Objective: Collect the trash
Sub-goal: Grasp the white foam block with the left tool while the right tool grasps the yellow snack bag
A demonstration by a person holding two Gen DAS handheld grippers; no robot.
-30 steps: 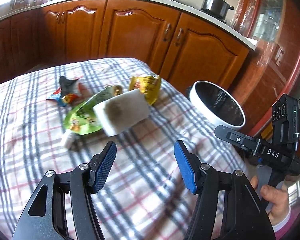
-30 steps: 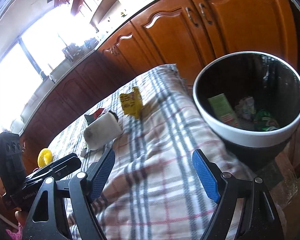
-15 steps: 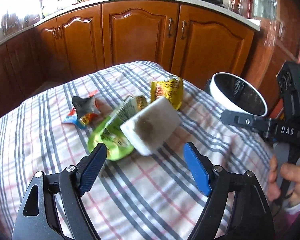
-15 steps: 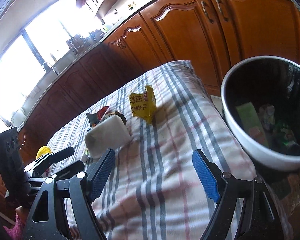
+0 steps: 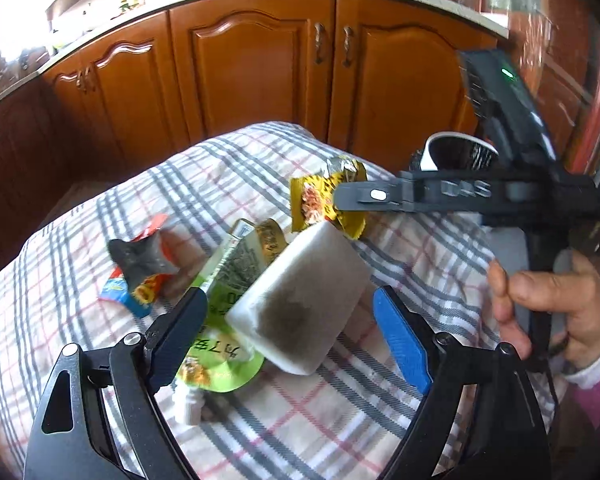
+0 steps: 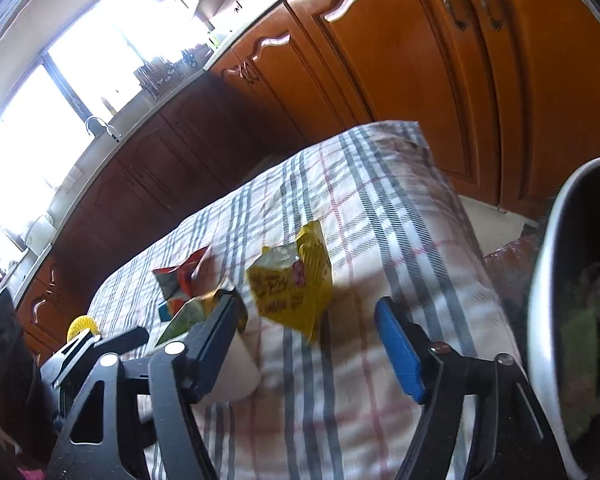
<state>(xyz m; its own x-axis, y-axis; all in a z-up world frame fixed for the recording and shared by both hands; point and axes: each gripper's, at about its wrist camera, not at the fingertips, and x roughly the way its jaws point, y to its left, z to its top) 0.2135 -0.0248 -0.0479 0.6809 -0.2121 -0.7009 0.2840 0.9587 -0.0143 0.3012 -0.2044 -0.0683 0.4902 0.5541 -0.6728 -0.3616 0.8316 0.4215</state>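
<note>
While both grippers line up on trash, your left gripper (image 5: 288, 316) straddles the tub (image 5: 300, 300), jaws apart. Right gripper (image 6: 312, 336) is closing, wrapper (image 6: 292, 284) between, untouched. Then bin (image 6: 548, 280), right of tub.

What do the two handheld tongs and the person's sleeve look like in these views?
Both tongs, left and right, have black linkage frames with silver pivot screws; each carries one dark-backed pad and one bright blue pad. The right unit's body bears "DAS" lettering and a green light. The sleeve is magenta with a white cuff.
</note>
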